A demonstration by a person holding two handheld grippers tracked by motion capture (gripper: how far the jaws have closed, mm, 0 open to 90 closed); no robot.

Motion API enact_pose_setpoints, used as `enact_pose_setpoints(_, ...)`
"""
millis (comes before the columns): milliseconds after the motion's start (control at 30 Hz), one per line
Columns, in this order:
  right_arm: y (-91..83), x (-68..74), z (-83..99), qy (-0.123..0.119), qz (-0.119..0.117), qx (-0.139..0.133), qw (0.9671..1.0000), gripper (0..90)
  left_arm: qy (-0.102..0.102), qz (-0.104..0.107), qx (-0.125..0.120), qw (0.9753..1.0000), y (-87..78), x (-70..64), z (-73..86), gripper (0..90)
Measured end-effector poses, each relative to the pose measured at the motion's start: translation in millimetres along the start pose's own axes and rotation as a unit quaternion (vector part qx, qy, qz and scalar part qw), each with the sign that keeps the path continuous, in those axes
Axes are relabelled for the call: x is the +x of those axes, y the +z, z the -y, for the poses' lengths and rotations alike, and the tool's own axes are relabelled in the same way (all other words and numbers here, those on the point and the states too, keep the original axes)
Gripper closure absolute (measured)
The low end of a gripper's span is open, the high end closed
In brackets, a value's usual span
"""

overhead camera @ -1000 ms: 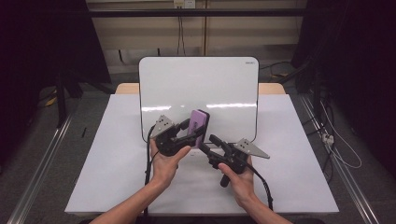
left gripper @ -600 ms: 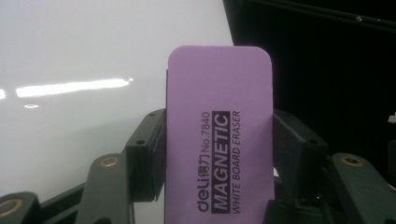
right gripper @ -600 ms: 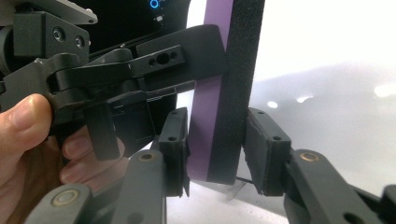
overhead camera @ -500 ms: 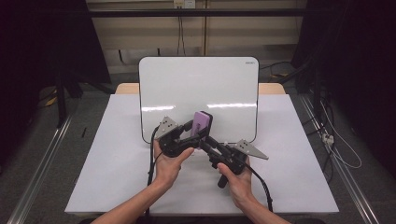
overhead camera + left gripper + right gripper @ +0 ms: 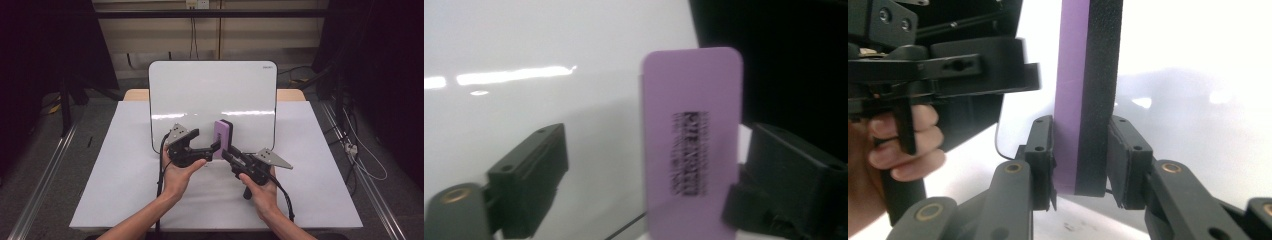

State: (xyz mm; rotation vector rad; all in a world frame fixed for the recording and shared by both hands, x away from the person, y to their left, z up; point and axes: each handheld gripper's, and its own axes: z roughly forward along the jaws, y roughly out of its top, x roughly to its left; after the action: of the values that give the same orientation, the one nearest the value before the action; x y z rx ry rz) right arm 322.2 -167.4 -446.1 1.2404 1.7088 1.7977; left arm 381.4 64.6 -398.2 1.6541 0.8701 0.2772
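Right gripper (image 5: 1080, 160) fingers clamped on upright purple eraser (image 5: 1088, 90); left gripper (image 5: 649, 195) fingers apart around it, before whiteboard (image 5: 212, 90).

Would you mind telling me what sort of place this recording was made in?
Probably a lab recording station: dark curtains flank a white-covered table, cables trail on the floor, and a whiteboard lies beneath the purple eraser.

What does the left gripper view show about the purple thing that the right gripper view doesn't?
The left gripper view shows the eraser's flat purple face with a dark printed label, and open jaws on either side. The right gripper view shows its thin edge with the black felt layer, the right hand-held gripper pinching it, and a person's fingers. Both show the eraser and the whiteboard.
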Motion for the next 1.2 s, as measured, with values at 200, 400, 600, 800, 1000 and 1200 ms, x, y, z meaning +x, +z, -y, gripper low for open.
enact_pose_setpoints(200, -9.9, -6.6, -7.9, -0.041, 0.018, 0.013, 0.9989, 66.4, 0.035, -0.008, 0.014, 0.9992, -11.8, 5.7, 3.4, 3.5)
enact_pose_setpoints(400, -24.4, -15.9, -15.8, -0.095, 0.045, 0.026, 0.9941, 66.6, 0.042, -0.013, 0.021, 0.9988, -25.0, 19.0, 4.2, 2.9)
enact_pose_setpoints(600, -35.4, -24.7, -17.3, -0.128, 0.073, 0.042, 0.9882, 66.9, 0.051, -0.037, 0.028, 0.9976, -38.8, 28.4, 5.4, 3.8)
enact_pose_setpoints(800, -45.2, -31.9, -21.9, -0.154, 0.097, 0.052, 0.9820, 67.1, 0.091, -0.062, 0.045, 0.9929, -54.9, 32.4, 11.0, 4.0)
enact_pose_setpoints(1000, -53.5, -38.1, -28.1, -0.181, 0.117, 0.058, 0.9747, 67.2, 0.102, -0.072, 0.063, 0.9902, -71.8, 39.5, 20.0, 4.0)
enact_pose_setpoints(1200, -58.6, -47.4, -29.1, -0.218, 0.145, 0.078, 0.9618, 67.3, 0.091, -0.071, 0.071, 0.9907, -86.6, 48.3, 30.4, 4.0)
